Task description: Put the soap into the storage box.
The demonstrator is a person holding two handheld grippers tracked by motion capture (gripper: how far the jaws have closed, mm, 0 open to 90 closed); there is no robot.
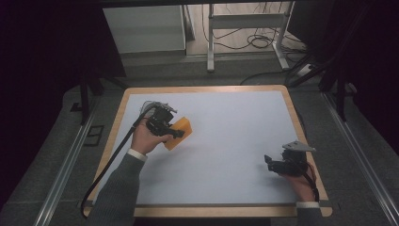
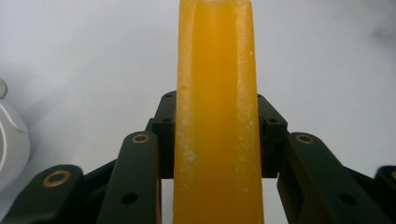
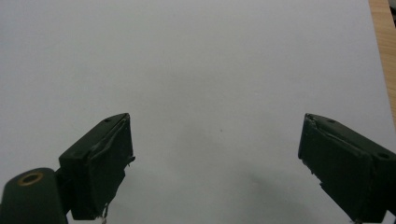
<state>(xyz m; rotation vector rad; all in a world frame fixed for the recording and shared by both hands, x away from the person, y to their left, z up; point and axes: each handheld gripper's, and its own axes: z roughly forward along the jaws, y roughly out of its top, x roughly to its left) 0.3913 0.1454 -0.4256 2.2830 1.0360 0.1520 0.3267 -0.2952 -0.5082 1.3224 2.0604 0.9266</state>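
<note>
While the person sits at the six o'clock edge of the table (image 1: 282, 141), both forearms reach in over its white top. The left hand (image 1: 143, 139) holds the left gripper (image 1: 175, 133) at about nine o'clock from the table's middle, and its jaws are clamped on an orange block (image 1: 181, 132), a flat slab with pale scuffed edges. From the high view the block sticks out of the jaws toward three o'clock, tilted, with its lower corner close to the surface; I cannot tell whether it touches. Looking along the left gripper's own jaws, the block (image 2: 217, 116) runs straight up the middle toward twelve o'clock, pinched edge-on with a black pad pressed on either side. At nine o'clock in that same view a rounded white object (image 2: 11, 140) pokes in; what it is I cannot tell. The right hand (image 1: 301, 186) holds the right gripper (image 1: 269, 162) near four o'clock on the table, close to the wooden rim, well apart from the block. Its jaws stand wide, pointing toward nine o'clock, and the right gripper (image 3: 215, 158) has bare white surface between its pads. A black cable (image 1: 110, 162) trails from the left gripper back past the sleeve (image 1: 117, 193) toward seven o'clock.
</note>
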